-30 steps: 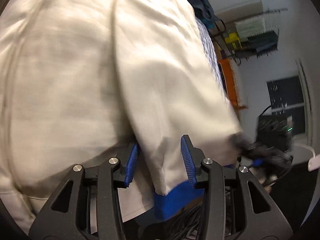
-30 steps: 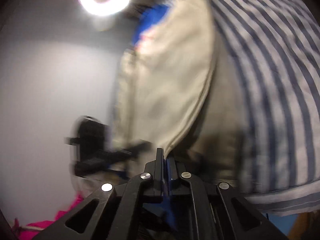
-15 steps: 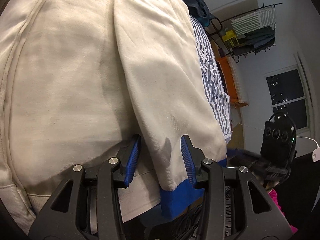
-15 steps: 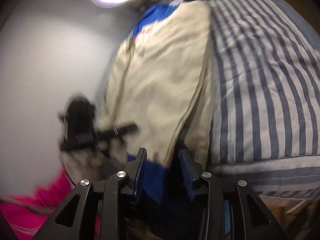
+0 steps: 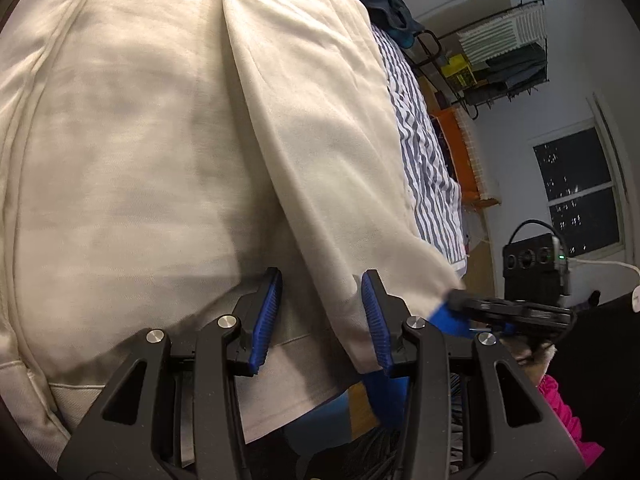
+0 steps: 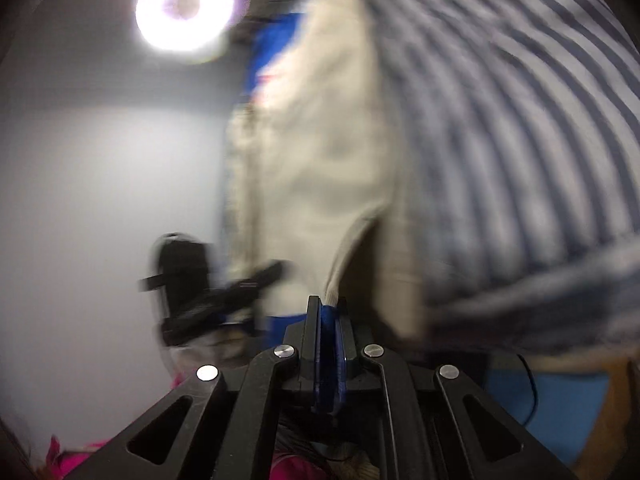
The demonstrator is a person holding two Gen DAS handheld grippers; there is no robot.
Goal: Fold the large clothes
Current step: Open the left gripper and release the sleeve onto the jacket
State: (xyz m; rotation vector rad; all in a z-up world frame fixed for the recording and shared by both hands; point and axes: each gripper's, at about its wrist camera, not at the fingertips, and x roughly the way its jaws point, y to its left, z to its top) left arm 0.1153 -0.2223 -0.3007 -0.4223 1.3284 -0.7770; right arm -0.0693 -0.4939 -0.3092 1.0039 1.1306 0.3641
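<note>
— Where's the cream sweatshirt (image 5: 168, 152)?
— Spread soft on the striped quilt (image 5: 428, 168), blue ribbed cuff (image 5: 450, 317) hanging off.
— The tongs?
— Left gripper (image 5: 320, 316) gapes around a sleeve fold; right gripper (image 6: 329, 320) clenched on the cuff

My right gripper (image 6: 327, 312): jaws pressed together on the blue cuff (image 6: 329, 314) of the cream garment (image 6: 320, 152).
Cream garment: hangs above my fingertips, blurred, with blue at its top.
Striped bedding (image 6: 520, 112): fills the right side, beside the garment, blurred.
My left gripper (image 6: 276, 270): dark smear at lower left, state unclear.
Lamp (image 6: 184, 8): bright ring, upper left.
Pink cloth (image 6: 60, 456): bottom left corner.
</note>
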